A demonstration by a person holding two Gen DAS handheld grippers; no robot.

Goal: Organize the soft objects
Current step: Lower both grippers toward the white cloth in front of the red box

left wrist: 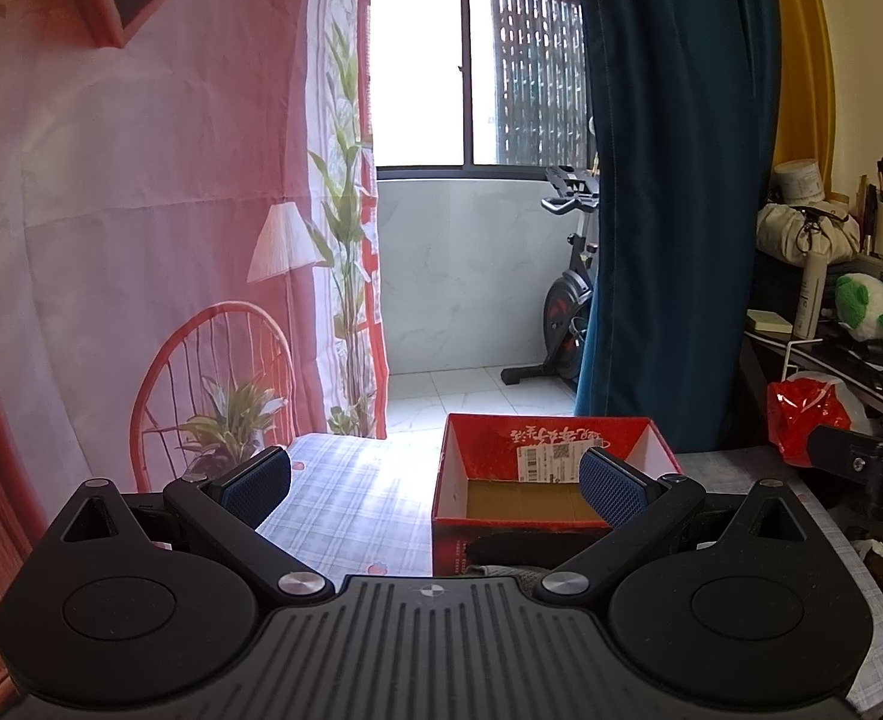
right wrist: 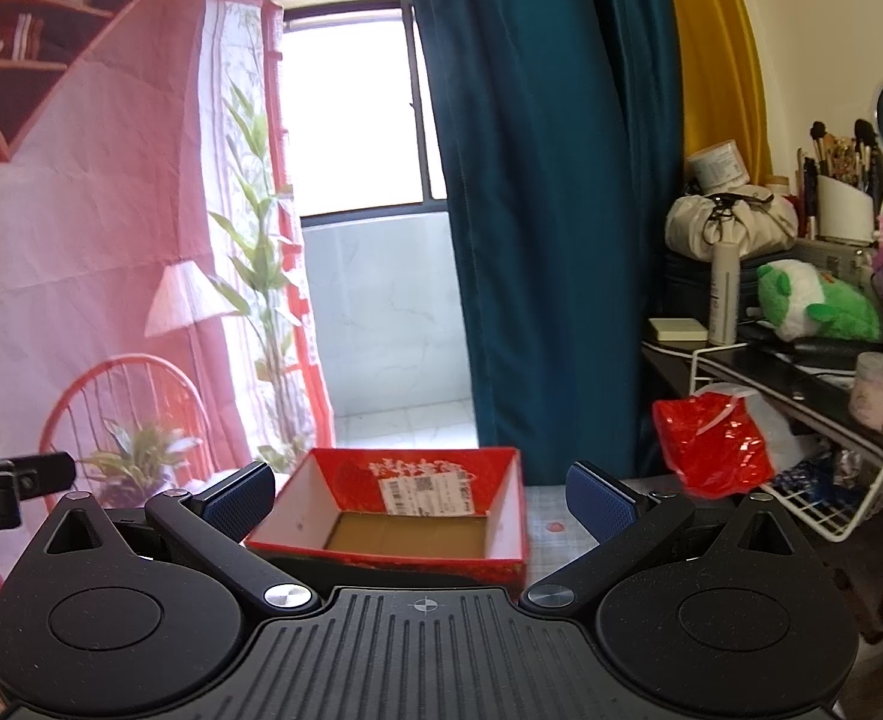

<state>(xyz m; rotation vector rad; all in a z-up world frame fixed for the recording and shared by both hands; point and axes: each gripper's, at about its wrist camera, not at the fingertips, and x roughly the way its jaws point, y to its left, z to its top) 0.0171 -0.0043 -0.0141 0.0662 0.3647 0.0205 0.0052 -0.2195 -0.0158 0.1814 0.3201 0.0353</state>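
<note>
The red cardboard box sits on the desk, which wears a pale blue checked cloth with small red dots. The box is open at the top, with white inner walls, a brown cardboard floor and nothing inside. Its far inner wall is red with pale printed characters and carries a white shipping label.

The left hand-held gripper hovers above the near side of the desk with its blue-padded fingers spread wide, gripping nothing; its right finger overlaps the box's near right corner in view. The right hand-held gripper is likewise spread and empty, with the box showing between its fingers.

A green and white plush toy lies on a cluttered dark shelf to the right, well apart from the box. A crumpled red plastic bag hangs just below the shelf's edge.
</note>
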